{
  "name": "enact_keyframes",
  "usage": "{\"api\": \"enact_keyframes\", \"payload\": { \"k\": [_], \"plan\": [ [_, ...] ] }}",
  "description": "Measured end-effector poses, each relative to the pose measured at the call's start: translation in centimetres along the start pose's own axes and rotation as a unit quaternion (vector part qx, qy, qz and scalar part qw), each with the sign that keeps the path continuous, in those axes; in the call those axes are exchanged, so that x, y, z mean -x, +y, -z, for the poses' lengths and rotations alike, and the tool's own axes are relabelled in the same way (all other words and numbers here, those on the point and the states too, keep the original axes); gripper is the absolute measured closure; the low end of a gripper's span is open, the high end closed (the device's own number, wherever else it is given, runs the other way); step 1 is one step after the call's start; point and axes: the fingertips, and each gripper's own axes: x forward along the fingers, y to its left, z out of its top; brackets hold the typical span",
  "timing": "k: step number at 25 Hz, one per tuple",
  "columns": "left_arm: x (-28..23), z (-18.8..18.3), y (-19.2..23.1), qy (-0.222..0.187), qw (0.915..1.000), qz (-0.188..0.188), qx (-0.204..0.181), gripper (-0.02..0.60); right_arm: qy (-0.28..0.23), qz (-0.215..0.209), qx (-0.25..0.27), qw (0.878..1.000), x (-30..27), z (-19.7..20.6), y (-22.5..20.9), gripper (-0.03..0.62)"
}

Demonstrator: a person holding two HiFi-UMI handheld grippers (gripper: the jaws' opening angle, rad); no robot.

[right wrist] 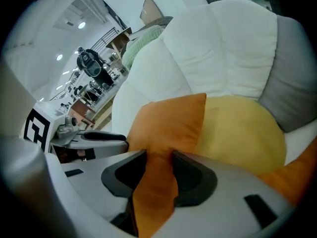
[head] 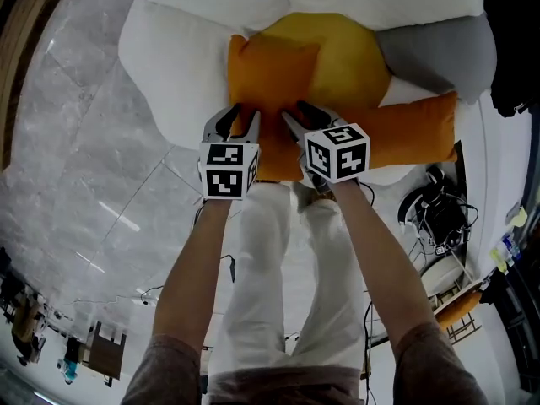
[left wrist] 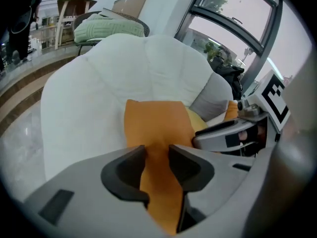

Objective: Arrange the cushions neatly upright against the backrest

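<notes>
Orange cushion (head: 268, 74): plain, square, leaning on the yellow cushion (head: 346, 57) at the white sofa (head: 177, 66) backrest.
Left tool (head: 238, 118): spread, cushion edge between.
Right tool (head: 300, 115): likewise.
Hidden: cushion's lower edge.

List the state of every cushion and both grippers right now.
Square orange fabric cushion: leaning upright on the white padded backrest, lower edge between both claws.
Round yellow fabric cushion: upright behind it, partly covered.
Grey fabric cushion: propped against the backrest, far right.
Long orange fabric cushion: lying down, not upright.
Left gripper: claw open, orange edge inside.
Right gripper: claw open, same edge inside.
</notes>
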Motion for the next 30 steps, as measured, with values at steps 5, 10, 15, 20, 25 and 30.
{"api": "enact_keyframes", "payload": {
  "k": [5, 10, 15, 20, 25, 30],
  "plan": [
    [-0.5, -0.2, 0.5, 0.005, 1.0, 0.0, -0.003, 0.439, -0.008, 0.004, 0.006, 1.0, -0.5, -0.3, 0.2, 0.434],
    [-0.3, 0.2, 0.7, 0.003, 0.9999, -0.009, 0.008, 0.443, -0.011, 0.003, 0.012, 1.0, -0.9, 0.0, 0.4, 0.435],
    [-1.0, 0.1, 0.4, 0.005, 0.9997, -0.017, 0.015, 0.488, -0.008, -0.006, 0.009, 1.0, -1.4, 0.0, -0.4, 0.449],
    [-1.4, 0.4, 0.2, 0.006, 0.9994, -0.017, 0.03, 0.56, 0.0, -0.014, 0.021, 1.0, -1.6, 0.3, -0.4, 0.535],
    [-0.5, -0.3, 0.0, 0.013, 0.9987, -0.015, 0.048, 0.572, 0.002, -0.019, 0.03, 0.999, -0.7, -0.4, 0.5, 0.559],
    [1.6, -3.0, -0.8, -0.01, 0.9971, -0.029, 0.069, 0.572, -0.007, -0.016, 0.042, 0.999, 1.4, -3.1, 1.3, 0.559]
  ]
}}
